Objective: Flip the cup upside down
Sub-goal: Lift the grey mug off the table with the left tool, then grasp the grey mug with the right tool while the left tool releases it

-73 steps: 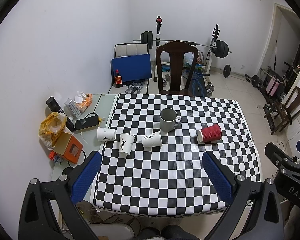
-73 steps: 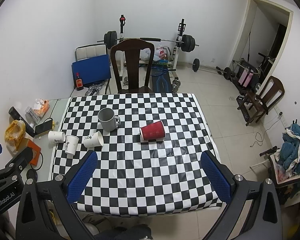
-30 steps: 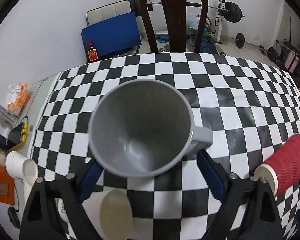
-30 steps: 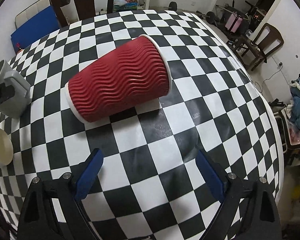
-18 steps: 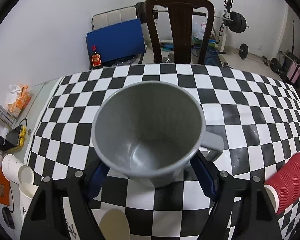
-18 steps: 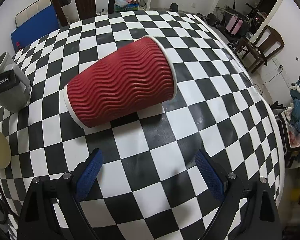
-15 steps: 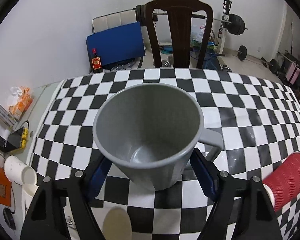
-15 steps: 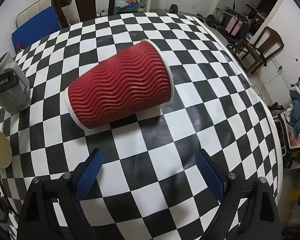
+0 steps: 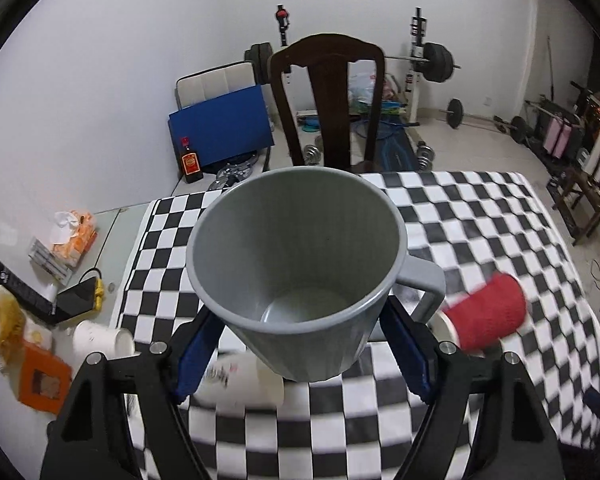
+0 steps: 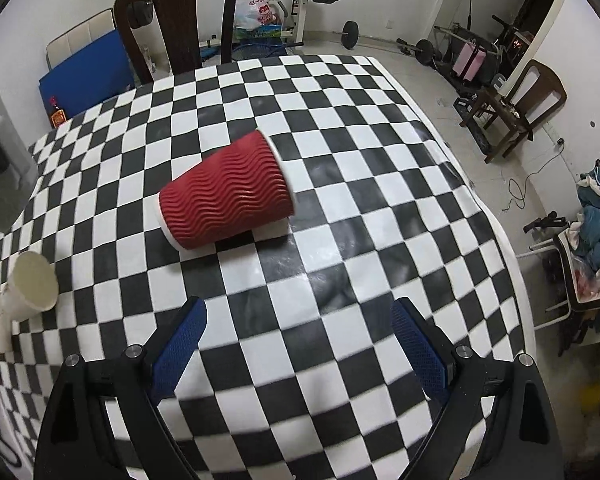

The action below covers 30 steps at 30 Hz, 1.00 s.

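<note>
The left claw (image 9: 300, 356) gripped the grey cup (image 9: 300, 264) between its pads, above the surface (image 9: 480, 220), mouth up. The right claw (image 10: 300, 344) was wide, with nothing in it. The lift looked done; the flip was not yet.

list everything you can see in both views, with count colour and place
mug: 1, grey, upright, clamped in left gripper
ripple cup: 1, red, on its side, mid table
paper cups: at least 2, white, on their sides, left edge of table
tablecloth: 1, black and white checks, over table
chair: 1, dark wood, behind table
bottle: 1, red label, on floor by blue board
barbell: 1, black, at far wall
left gripper: blue pads, shut on mug
right gripper: blue pads, open, above table
</note>
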Motion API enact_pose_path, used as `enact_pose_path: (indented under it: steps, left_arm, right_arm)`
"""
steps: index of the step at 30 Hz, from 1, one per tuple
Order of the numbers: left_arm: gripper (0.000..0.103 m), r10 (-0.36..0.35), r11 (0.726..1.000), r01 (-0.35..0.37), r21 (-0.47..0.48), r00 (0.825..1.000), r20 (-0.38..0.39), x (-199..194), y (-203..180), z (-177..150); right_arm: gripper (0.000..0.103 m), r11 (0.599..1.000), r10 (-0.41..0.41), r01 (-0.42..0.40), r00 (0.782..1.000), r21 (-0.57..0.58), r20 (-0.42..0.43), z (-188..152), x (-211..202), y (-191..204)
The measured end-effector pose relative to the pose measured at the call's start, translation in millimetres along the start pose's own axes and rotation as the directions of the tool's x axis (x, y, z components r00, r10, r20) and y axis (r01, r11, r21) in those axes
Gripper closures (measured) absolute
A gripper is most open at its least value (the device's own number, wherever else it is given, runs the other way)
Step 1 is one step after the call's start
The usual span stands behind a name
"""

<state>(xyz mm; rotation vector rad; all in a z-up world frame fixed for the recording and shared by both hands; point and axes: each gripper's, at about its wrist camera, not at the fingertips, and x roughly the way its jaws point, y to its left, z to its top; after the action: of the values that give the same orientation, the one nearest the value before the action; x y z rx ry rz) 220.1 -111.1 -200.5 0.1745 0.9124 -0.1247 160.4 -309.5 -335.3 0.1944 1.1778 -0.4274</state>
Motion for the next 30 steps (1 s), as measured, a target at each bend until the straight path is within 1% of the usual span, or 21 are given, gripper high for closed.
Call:
enact_pose_path:
  steps: [2,3,5,7,8,9,10,12,13,15,16,17,18,20,21,22,23,24,25,28,30]
  left_arm:
    - [0.026,-0.024,1.0,0.025,0.018,0.999,-0.031,-17,-4,-12]
    - [0.026,-0.039,0.999,0.04,0.026,0.997,-0.063,-25,-7,-22]
    - [0.026,-0.07,0.996,0.076,0.045,0.988,-0.139,-35,-15,-46]
    - [0.026,-0.081,0.993,0.097,0.068,0.974,-0.211,-41,-24,-72]
    - [0.026,-0.096,0.99,0.118,0.071,0.962,-0.254,-43,-28,-85]
    - [0.026,-0.11,0.988,0.136,0.067,0.946,-0.305,-43,-32,-99]
    - [0.026,-0.129,0.986,0.159,0.056,0.925,-0.357,-41,-34,-112]
    - [0.026,-0.157,0.982,0.187,0.028,0.887,-0.434,-34,-40,-131]
    - [0.026,-0.168,0.98,0.199,0.016,0.862,-0.479,-26,-43,-141]
    - [0.026,-0.178,0.977,0.211,0.001,0.824,-0.537,-14,-53,-154]
    - [0.026,-0.183,0.976,0.217,-0.007,0.802,-0.568,-4,-58,-159]
    - [0.026,-0.185,0.975,0.221,-0.012,0.786,-0.59,5,-63,-163]
    - [0.026,-0.185,0.975,0.22,-0.017,0.775,-0.604,13,-65,-164]
    - [0.026,-0.181,0.976,0.215,-0.021,0.762,-0.622,25,-75,-164]
    - [0.026,-0.176,0.978,0.208,-0.022,0.761,-0.624,31,-77,-163]
    - [0.026,-0.168,0.98,0.199,-0.021,0.762,-0.625,38,-79,-160]
    - [0.026,-0.164,0.981,0.195,-0.018,0.769,-0.618,42,-81,-157]
    - [0.026,-0.156,0.982,0.189,-0.012,0.772,-0.616,47,-84,-152]
    - [0.026,-0.154,0.982,0.187,-0.012,0.771,-0.618,51,-85,-151]
    - [0.026,-0.151,0.983,0.186,-0.012,0.757,-0.636,69,-93,-140]
    - [0.025,-0.147,0.984,0.178,-0.02,0.742,-0.654,84,-96,-135]
  right_arm:
    - [0.009,1.0,0.016,-0.016,1.0,-0.005,-0.001,-7,-14,-7]
    - [0.009,1.0,0.019,-0.019,1.0,-0.009,-0.002,-11,-17,-9]
    - [0.009,0.999,0.032,-0.032,0.999,-0.024,-0.012,-21,-26,-15]
    - [0.009,0.998,0.042,-0.043,0.999,-0.037,-0.029,-34,-32,-20]
    - [0.009,0.998,0.044,-0.046,0.998,-0.045,-0.038,-40,-33,-22]
    - [0.009,0.997,0.045,-0.048,0.998,-0.055,-0.05,-48,-34,-24]
    - [0.009,0.997,0.046,-0.049,0.997,-0.061,-0.059,-54,-34,-26]
    - [0.009,0.996,0.047,-0.052,0.996,-0.067,-0.08,-67,-31,-32]
    - [0.009,0.997,0.047,-0.052,0.995,-0.064,-0.088,-71,-29,-34]
    - [0.009,0.997,0.051,-0.057,0.992,-0.047,-0.114,-79,-23,-42]
    - [0.009,0.998,0.05,-0.054,0.991,-0.034,-0.127,-82,-20,-47]
    - [0.009,0.998,0.048,-0.053,0.99,-0.029,-0.131,-84,-17,-50]
    - [0.009,0.999,0.046,-0.049,0.989,-0.022,-0.138,-87,-14,-54]
    - [0.009,0.999,0.036,-0.037,0.988,-0.008,-0.151,-88,-8,-61]
    - [0.009,0.999,0.031,-0.032,0.987,-0.003,-0.155,-87,-6,-64]
    - [0.009,1.0,0.025,-0.025,0.987,0.001,-0.159,-86,-3,-68]
    - [0.009,1.0,0.018,-0.017,0.987,0.005,-0.162,-85,-2,-71]
    - [0.009,1.0,0.012,-0.011,0.987,0.008,-0.162,-82,1,-72]
    - [0.009,1.0,0.009,-0.007,0.986,0.012,-0.164,-81,2,-74]
    - [0.009,1.0,-0.002,0.007,0.985,0.027,-0.17,-74,5,-79]
    - [0.009,0.999,-0.004,0.01,0.985,0.037,-0.175,-72,6,-82]
